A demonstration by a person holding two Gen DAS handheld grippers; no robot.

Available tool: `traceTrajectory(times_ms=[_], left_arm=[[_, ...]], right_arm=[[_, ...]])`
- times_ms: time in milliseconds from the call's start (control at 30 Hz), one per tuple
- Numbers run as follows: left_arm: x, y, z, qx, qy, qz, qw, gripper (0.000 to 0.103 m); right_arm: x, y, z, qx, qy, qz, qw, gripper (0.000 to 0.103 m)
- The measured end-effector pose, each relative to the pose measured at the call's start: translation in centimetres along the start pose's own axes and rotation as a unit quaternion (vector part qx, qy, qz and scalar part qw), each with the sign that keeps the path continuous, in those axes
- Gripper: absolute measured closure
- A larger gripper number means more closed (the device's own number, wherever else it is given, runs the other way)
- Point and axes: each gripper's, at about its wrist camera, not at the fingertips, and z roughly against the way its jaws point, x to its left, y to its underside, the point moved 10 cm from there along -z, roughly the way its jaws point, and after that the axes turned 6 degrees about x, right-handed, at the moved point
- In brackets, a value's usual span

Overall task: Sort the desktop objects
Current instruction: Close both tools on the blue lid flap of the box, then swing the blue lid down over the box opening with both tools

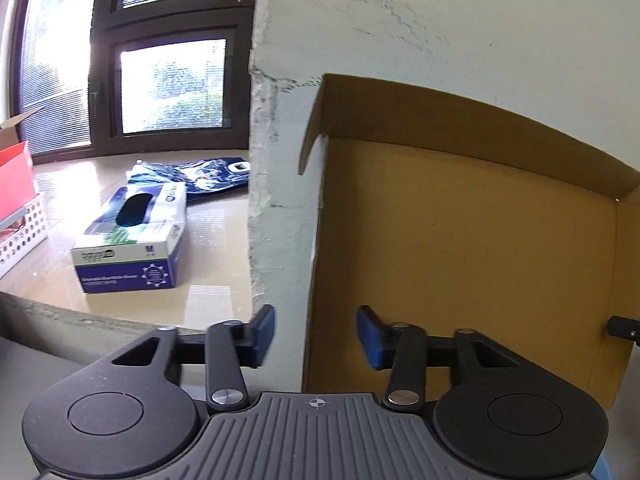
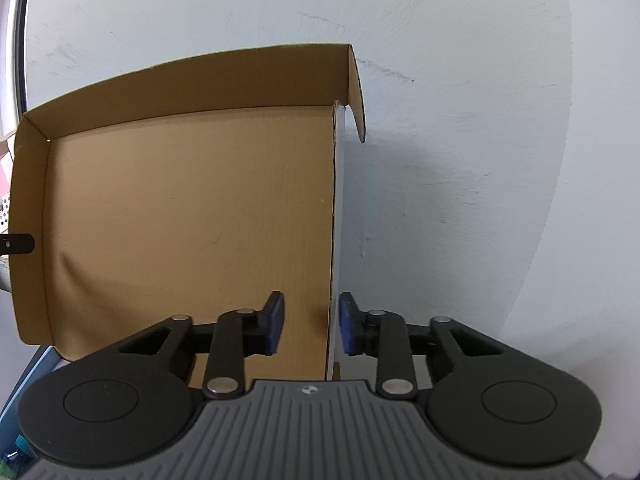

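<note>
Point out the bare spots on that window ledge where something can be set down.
Bare ledge lies in front of the glove box, toward the wall corner. Behind it, the blue packet takes the space. The white basket crowds the left end.

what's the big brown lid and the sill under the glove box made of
The brown lid looks like plain matte cardboard: dull tan face, folded side flaps, thin raw edges. The sill under the glove box seems to be polished stone or glazed tile; it is beige and mirrors the window light in bright patches. Which of the two, the look leaves open.
</note>
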Motion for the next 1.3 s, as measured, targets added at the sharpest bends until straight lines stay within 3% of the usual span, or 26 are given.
traceTrajectory(times_ms=[67,167,633,1000,1300], left_arm=[[-0.1,0.0,-0.4,0.004,0.01,0.0,0.9999,0.082],[0.2,0.0,-0.4,0.007,0.018,0.004,0.9998,0.088],[0.8,1.4,3.6,0.026,0.054,0.01,0.9981,0.086],[1.3,4.1,9.4,0.015,0.078,0.014,0.9968,0.086],[1.6,7.1,10.7,0.033,0.089,0.015,0.9953,0.086]], right_arm=[[0.0,-0.3,-0.5,0.0,0.0,0.0,1.0,0.076],[-0.2,-0.3,-0.6,0.0,0.003,-0.002,1.0,0.084],[0.3,0.9,2.9,0.012,-0.009,0.015,1.0,0.087],[1.1,4.1,7.5,0.026,-0.018,0.016,0.999,0.087],[2.0,6.8,10.1,0.035,-0.014,0.015,0.999,0.087]])
